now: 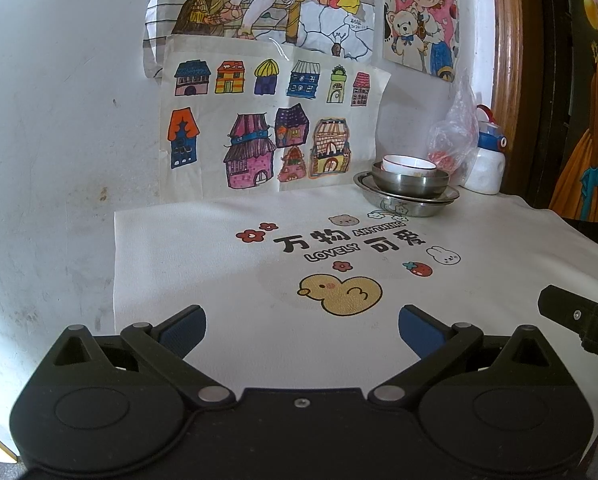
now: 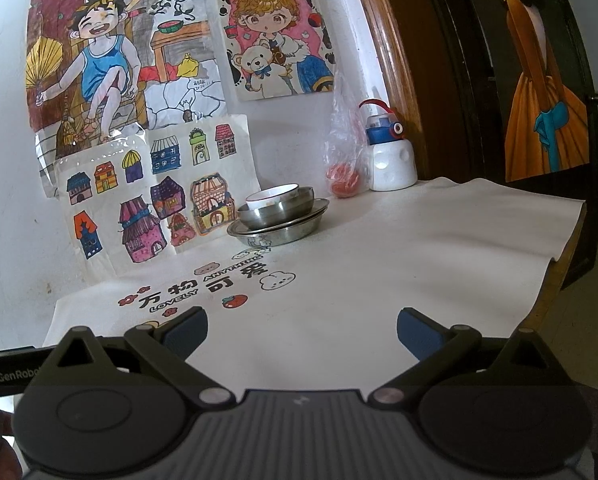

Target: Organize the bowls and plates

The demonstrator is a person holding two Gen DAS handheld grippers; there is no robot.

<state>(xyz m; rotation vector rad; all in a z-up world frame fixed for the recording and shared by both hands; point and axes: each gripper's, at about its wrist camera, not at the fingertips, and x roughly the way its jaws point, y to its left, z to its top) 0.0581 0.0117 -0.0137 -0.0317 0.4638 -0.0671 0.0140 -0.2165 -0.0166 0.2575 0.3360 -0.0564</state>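
1. the left gripper (image 1: 302, 330) hangs over the near part of the white tablecloth (image 1: 203, 248), its blue-padded fingers (image 1: 183, 330) spread wide with nothing between them.
2. the right gripper (image 2: 302, 330) is just as wide apart and empty — it sits near the table's front edge, and part of it shows at the right rim of the left wrist view.
3. the dishes form one stack by the table's back edge, against the wall: a white bowl (image 1: 409, 163) nested in a steel bowl (image 1: 411, 184), which rests on steel plates (image 1: 407, 200).
4. just beside the stack, toward the back right corner, stand a clear plastic bag (image 1: 453, 136) with something red in it and a white bottle (image 1: 487, 168) with a blue cap.
5. both grippers are well apart from the stack — a printed yellow duck (image 1: 341, 294) lies between the left one and the dishes.
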